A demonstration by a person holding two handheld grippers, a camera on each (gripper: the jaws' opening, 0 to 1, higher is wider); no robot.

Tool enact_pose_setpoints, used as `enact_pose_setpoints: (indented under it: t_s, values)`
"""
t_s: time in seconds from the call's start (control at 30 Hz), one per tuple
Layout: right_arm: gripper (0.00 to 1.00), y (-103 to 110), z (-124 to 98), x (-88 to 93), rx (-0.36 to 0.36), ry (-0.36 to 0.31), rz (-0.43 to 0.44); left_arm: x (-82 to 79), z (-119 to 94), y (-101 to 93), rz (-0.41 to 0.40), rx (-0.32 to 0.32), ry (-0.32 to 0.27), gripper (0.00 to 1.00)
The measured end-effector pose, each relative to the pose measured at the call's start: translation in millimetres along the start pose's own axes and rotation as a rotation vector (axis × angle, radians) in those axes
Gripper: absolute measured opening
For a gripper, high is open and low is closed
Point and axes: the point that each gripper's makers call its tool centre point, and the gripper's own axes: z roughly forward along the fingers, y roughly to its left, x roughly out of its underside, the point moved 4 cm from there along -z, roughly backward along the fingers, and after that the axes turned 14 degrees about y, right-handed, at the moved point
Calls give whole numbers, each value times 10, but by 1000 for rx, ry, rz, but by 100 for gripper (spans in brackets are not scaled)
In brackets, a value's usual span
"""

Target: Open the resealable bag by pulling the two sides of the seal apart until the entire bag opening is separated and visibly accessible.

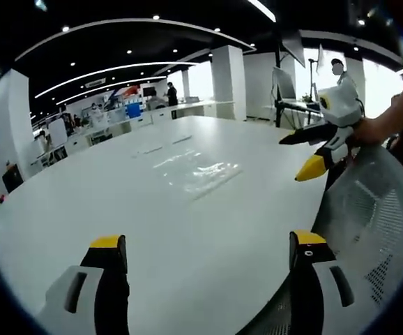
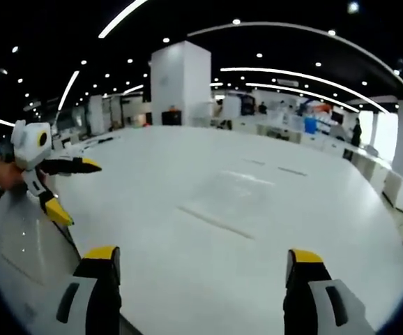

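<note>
A clear resealable bag (image 1: 201,171) lies flat on the white table (image 1: 118,202), well ahead of my left gripper (image 1: 207,244), whose yellow-tipped jaws stand wide apart with nothing between them. From the right, the right gripper (image 1: 303,153) hovers open above the table's edge, held by a hand. In the right gripper view the bag (image 2: 231,199) shows as a faint glossy sheet in the middle of the table (image 2: 187,279). My right gripper (image 2: 203,255) is open and apart from the bag. At the left of that view the left gripper (image 2: 71,188) hangs open over the table's edge.
A grey mesh chair back (image 1: 376,209) stands close at the right of the left gripper view. White pillars (image 2: 180,84), desks and monitors fill the office behind. A person (image 1: 171,93) stands far back. The table's curved edge (image 2: 69,241) runs near both grippers.
</note>
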Motion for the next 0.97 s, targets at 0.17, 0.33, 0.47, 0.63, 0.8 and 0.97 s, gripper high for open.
enact_pose_setpoints:
  t_s: [0.17,0.33,0.47,0.63,0.8,0.97]
  values:
    - [96,-60,-55,-35,22,-35,26,38,13,-2,19,-15,20,94]
    - [92,-111,-132,-58,55,-72,67,29,0,48,-4,-32,10,92]
    - [83,-124,-157,-81,64,-68,74,47,17,-4,29,-19,36,88]
    - [84,-101,-110,-21,43,-47,90,109,13,25,49,-50,60,86]
    - [85,-35,-84,-37,13,-39,66,-3,-83,169,42,-128,-2,87]
    - [88,-9,-45,16,-8,-8,77,37,-39,141,51,-113,22,86]
